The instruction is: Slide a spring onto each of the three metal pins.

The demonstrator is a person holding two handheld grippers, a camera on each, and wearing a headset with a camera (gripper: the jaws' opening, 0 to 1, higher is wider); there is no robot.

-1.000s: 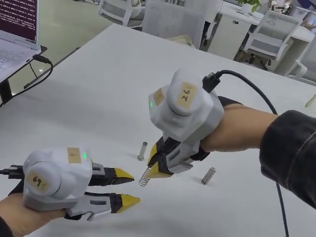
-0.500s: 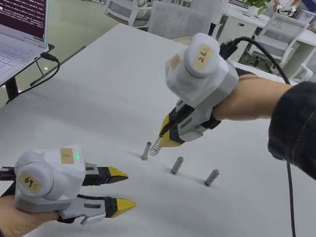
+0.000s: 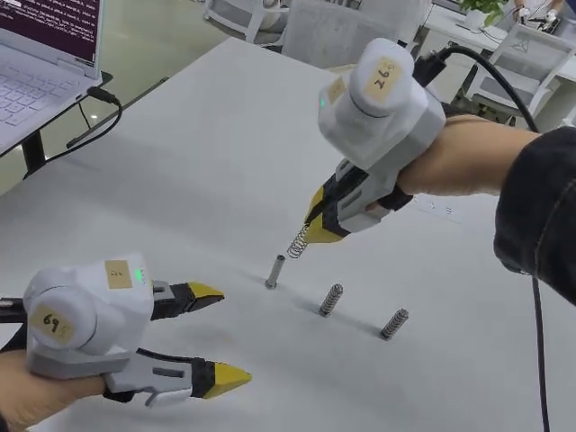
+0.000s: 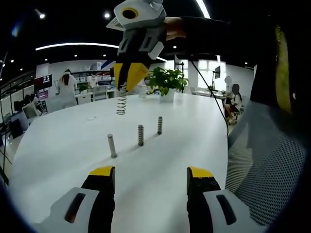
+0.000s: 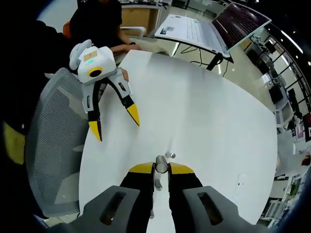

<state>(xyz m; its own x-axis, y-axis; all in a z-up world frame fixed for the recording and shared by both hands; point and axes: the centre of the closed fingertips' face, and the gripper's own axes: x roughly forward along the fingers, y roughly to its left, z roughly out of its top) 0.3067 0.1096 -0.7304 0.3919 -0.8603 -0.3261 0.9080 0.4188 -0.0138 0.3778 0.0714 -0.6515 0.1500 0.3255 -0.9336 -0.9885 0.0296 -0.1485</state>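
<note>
Three metal pins stand in a row on the white table [image 3: 180, 171]. The left pin [image 3: 274, 271] [image 4: 112, 145] is bare. The middle pin [image 3: 331, 300] [image 4: 140, 135] and the right pin [image 3: 393, 323] [image 4: 159, 125] each wear a spring. My right gripper [image 3: 313, 234] [image 5: 161, 168] is shut on a third spring [image 3: 297, 241] [image 4: 121, 100] [image 5: 161, 164], which hangs in the air just above and right of the bare pin. My left gripper [image 3: 216, 335] [image 4: 150, 174] is open and holds nothing, low at the near left, jaws pointing toward the pins.
A laptop [image 3: 40, 54] with a black cable [image 3: 90, 130] sits at the far left edge. Office chairs [image 3: 324, 31] stand beyond the table's far end. The right gripper's cable [image 3: 486, 76] trails over the person's sleeve [image 3: 540, 207].
The right gripper lifted the spring off the table and carried it up and back to above the bare pin. The left gripper stayed open in place. The head camera shifted.
</note>
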